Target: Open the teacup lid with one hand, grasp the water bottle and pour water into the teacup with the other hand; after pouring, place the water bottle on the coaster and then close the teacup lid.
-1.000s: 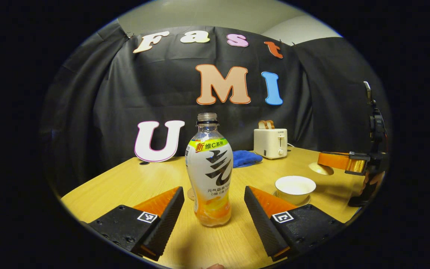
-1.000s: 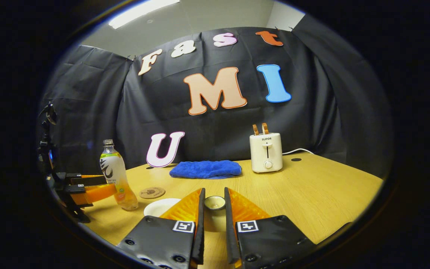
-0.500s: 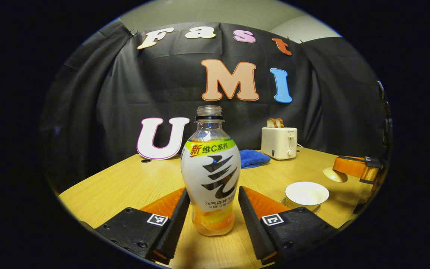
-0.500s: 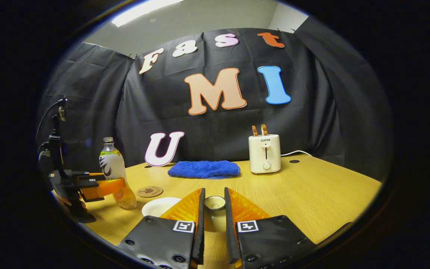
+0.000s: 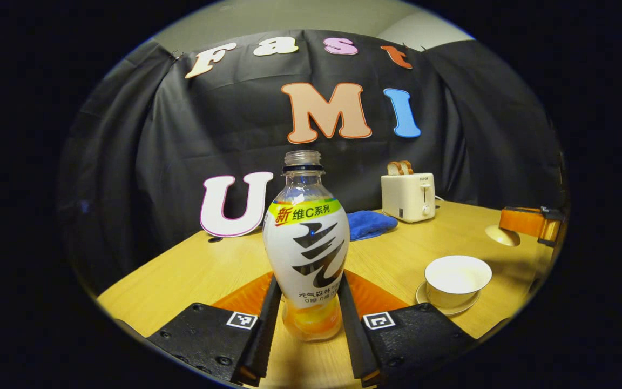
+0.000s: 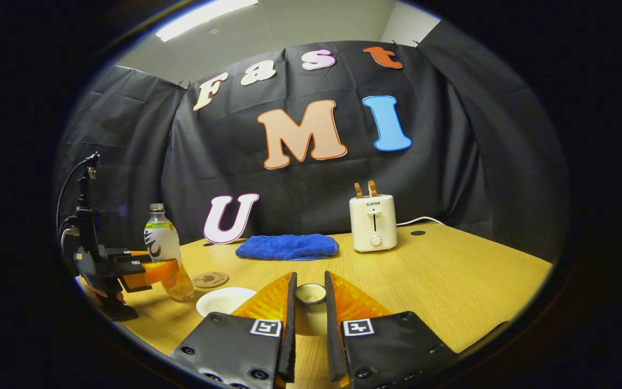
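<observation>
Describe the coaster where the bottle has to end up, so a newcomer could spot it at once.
Start at the wooden table and find the blue cloth lying by the back wall. Nearer the camera and to the left of it, the coaster lies flat, between the bottle and the white teacup. It is the one small brown disc with a dark printed pattern.

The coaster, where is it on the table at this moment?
In the right gripper view the coaster lies flat on the left side of the table, between the water bottle and the blue cloth, just behind the open teacup.
</observation>
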Demonstrator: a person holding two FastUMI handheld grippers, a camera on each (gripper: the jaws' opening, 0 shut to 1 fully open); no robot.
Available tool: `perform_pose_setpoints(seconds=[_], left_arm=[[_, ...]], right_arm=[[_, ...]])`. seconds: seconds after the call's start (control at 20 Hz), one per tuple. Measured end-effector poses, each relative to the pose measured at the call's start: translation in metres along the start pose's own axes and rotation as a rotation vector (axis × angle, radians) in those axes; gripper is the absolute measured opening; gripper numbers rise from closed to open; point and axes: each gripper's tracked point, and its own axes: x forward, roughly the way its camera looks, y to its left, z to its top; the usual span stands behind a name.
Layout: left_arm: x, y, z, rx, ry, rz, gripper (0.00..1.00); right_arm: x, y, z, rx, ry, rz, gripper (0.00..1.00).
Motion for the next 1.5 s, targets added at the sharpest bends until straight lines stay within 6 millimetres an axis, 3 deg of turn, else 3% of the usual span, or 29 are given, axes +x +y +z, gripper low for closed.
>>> perform_pose_setpoints(seconds=[0.4, 0.8, 1.1, 1.5], left_arm=[[0.003, 0.000, -0.005, 0.352, 0.052, 0.028, 0.56], [0.007, -0.018, -0.004, 0.615, 0.045, -0.016, 0.56], [0.013, -0.024, 0.002, 0.918, 0.020, -0.028, 0.55], [0.013, -0.021, -0.001, 1.184, 0.057, -0.057, 0.55]], right_arm=[[0.003, -0.005, -0.005, -0.004, 0.016, -0.007, 0.27], [0.002, -0.013, -0.006, 0.000, 0.024, -0.017, 0.27], [0.002, -0.013, -0.006, 0.001, 0.021, -0.014, 0.27], [0.002, -0.013, -0.005, 0.003, 0.015, -0.009, 0.27]])
